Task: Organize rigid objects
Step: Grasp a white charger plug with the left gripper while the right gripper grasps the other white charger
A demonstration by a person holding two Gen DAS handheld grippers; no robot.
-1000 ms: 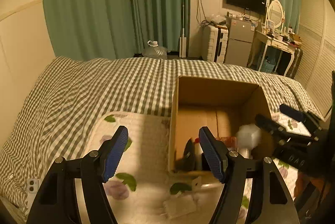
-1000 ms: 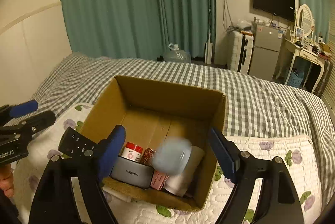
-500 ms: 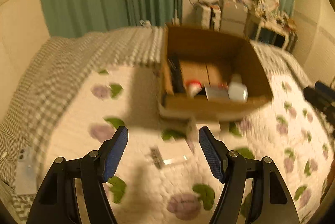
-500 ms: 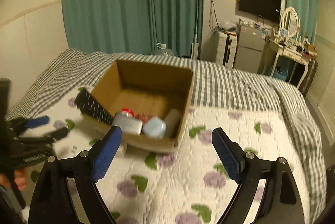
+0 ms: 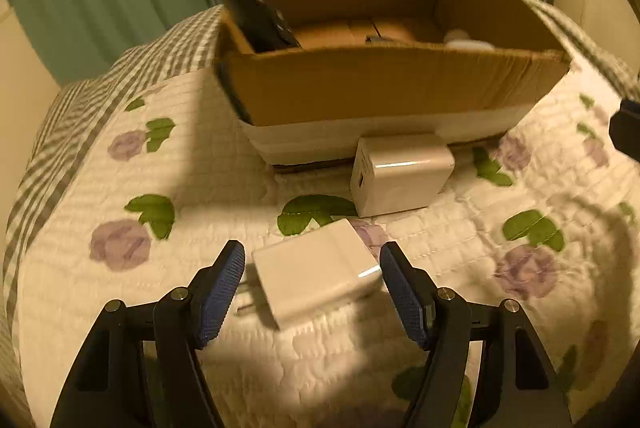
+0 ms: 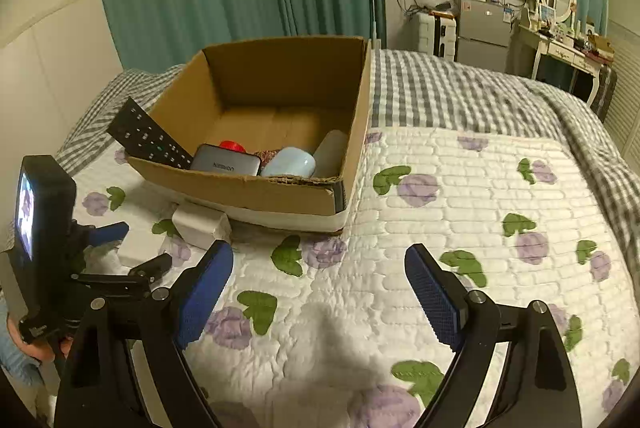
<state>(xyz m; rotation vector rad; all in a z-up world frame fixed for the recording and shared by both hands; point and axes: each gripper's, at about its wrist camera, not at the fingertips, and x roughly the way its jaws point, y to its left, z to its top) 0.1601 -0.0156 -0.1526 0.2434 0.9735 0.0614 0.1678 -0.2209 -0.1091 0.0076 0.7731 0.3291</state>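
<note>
Underneath everything, a bed (image 6: 460, 100) is seen, covered by a grey checked blanket with a white quilt (image 6: 460, 188) printed with purple flowers laid over it. On the quilt an open cardboard box (image 6: 280, 188) is set. Inside it a black remote control (image 6: 148, 142) is propped against the left wall with its top sticking above the rim, and beside it a grey power bank (image 6: 226, 162), a pale blue case (image 6: 290, 163), a white cylinder (image 6: 330, 152) and a red cap (image 6: 233, 146) are packed along the near wall. Just in front of the box a white cube charger (image 5: 400, 172) is placed, touching its base. Nearer the camera a flat white charger (image 5: 316, 274) lies on the quilt with its prongs turned left.

The left gripper (image 5: 312, 288) is lowered over this flat charger, its jaws held apart on either side without touching it. The right gripper (image 6: 320, 288) is held above bare quilt, jaws wide apart and holding nothing.
</note>
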